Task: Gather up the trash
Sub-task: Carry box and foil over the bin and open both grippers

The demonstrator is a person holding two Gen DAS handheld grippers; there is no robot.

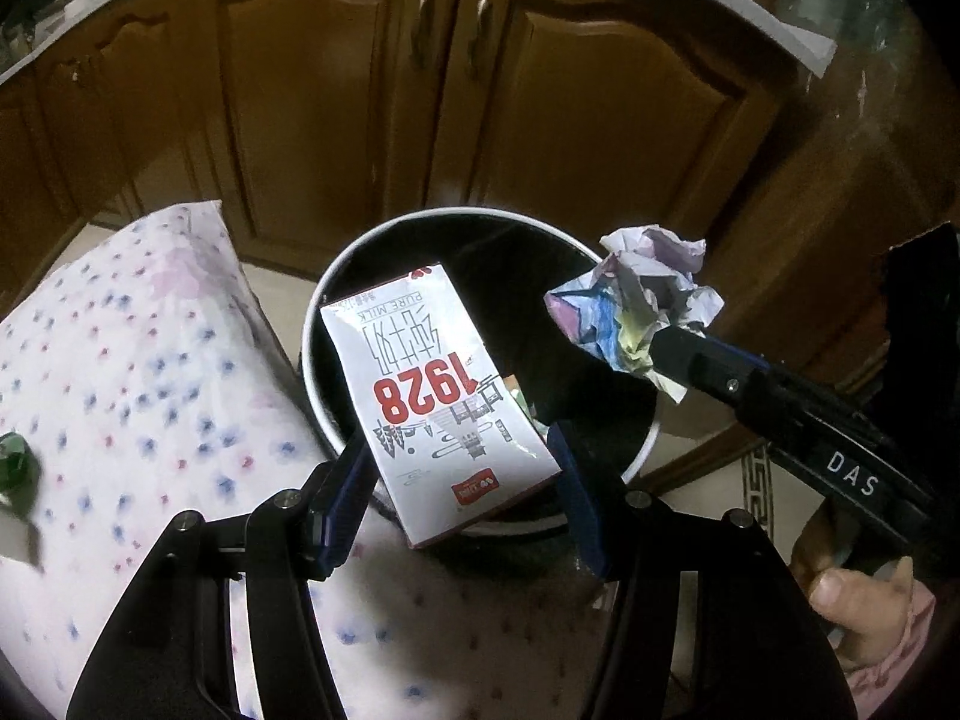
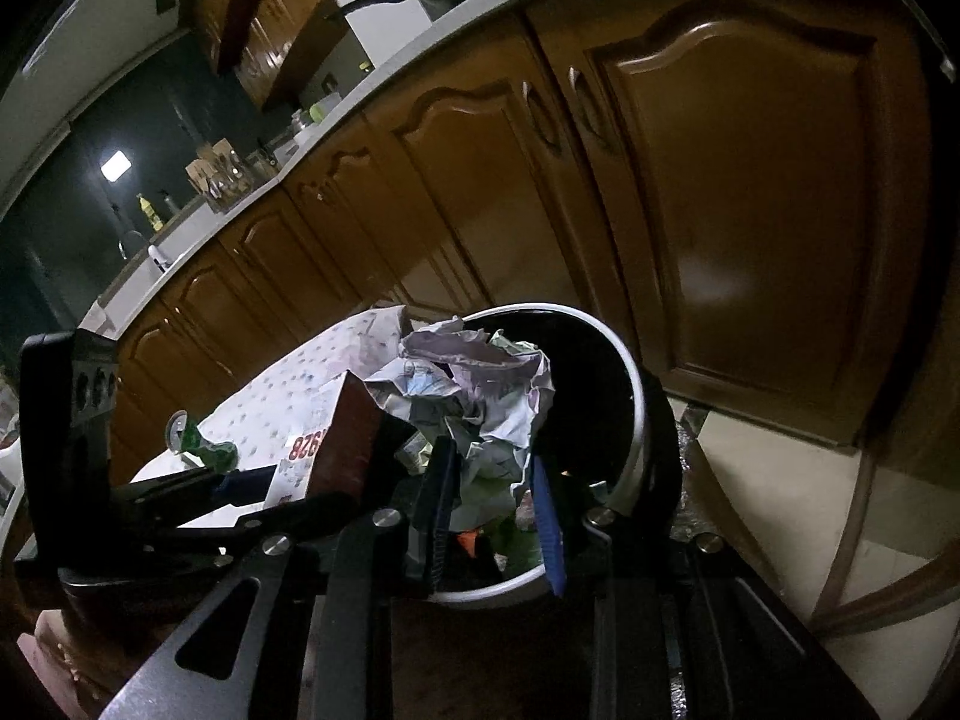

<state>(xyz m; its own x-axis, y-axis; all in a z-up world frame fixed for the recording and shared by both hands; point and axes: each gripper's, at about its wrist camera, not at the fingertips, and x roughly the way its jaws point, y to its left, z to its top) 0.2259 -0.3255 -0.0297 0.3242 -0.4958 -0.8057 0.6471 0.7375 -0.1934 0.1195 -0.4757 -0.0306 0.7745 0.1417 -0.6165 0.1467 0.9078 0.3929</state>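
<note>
My left gripper (image 1: 459, 474) is shut on a white milk carton (image 1: 438, 396) printed "1928", held tilted over the open trash bin (image 1: 645, 450). The carton (image 2: 318, 450) and left gripper (image 2: 240, 483) also show in the right wrist view. My right gripper (image 2: 492, 480) is shut on a crumpled paper ball (image 2: 474, 390) above the bin's rim (image 2: 639, 420). In the left wrist view the right gripper (image 1: 654, 354) holds the paper ball (image 1: 642, 300) over the bin's right side. Some trash lies inside the bin.
A table with a floral cloth (image 1: 132, 372) stands left of the bin, with a green wrapper (image 1: 15, 462) on it. Brown cabinet doors (image 1: 384, 102) stand behind the bin under a grey countertop. Tiled floor (image 2: 780, 492) lies to the right.
</note>
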